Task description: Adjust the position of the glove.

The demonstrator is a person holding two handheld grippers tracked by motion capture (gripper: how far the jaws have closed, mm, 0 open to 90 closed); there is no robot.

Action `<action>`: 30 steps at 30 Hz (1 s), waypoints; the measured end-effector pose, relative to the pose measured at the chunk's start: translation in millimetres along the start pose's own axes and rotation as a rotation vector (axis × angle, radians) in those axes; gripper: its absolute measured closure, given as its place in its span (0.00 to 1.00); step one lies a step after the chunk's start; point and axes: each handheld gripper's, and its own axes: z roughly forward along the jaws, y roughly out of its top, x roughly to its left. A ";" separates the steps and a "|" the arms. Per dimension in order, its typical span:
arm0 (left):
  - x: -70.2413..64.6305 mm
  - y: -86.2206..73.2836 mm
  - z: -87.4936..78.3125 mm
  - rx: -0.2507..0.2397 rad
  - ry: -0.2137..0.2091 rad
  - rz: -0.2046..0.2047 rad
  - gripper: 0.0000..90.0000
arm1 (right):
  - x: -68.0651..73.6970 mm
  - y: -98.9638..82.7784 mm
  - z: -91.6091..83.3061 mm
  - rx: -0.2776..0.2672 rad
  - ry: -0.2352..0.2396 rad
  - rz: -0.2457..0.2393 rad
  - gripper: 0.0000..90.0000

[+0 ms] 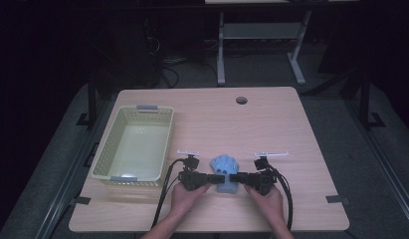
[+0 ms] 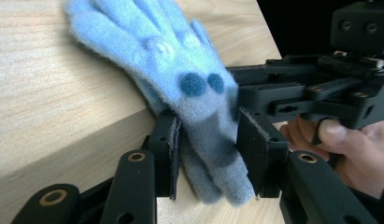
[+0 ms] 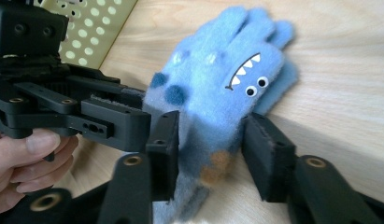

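Observation:
A fuzzy blue glove (image 1: 224, 172) with a monster face lies on the wooden table (image 1: 271, 124) near the front edge, fingers pointing away from me. My left gripper (image 1: 214, 178) comes at its cuff from the left and my right gripper (image 1: 235, 178) from the right, tips facing each other. In the left gripper view the cuff of the glove (image 2: 180, 79) lies between the pads of the left gripper (image 2: 208, 154), which stand loosely beside it. In the right gripper view the glove (image 3: 217, 88) sits between the spread jaws of the right gripper (image 3: 208, 149), with a small gap at one pad.
A pale yellow perforated basket (image 1: 100, 164) stands at the left of the table, close to the left hand; its wall (image 3: 87, 28) also shows in the right gripper view. A round cable hole (image 1: 241, 100) is at the table's far edge. Cables trail from both grippers toward me.

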 end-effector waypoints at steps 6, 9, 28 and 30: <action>-2.2 -4.2 -3.1 0.002 0.003 -0.009 0.60 | 3.2 -3.0 -3.7 0.020 0.003 0.017 0.53; -4.0 -6.1 -5.2 0.008 0.012 -0.006 0.59 | 4.1 -4.2 -4.5 0.030 0.005 0.027 0.52; 0.3 -13.5 2.4 -0.014 -0.050 -0.070 0.69 | 8.4 -14.0 4.5 0.005 0.072 0.037 0.77; 3.7 -14.4 2.5 -0.018 -0.071 -0.079 0.71 | 8.4 -13.3 3.9 0.001 0.086 0.032 0.79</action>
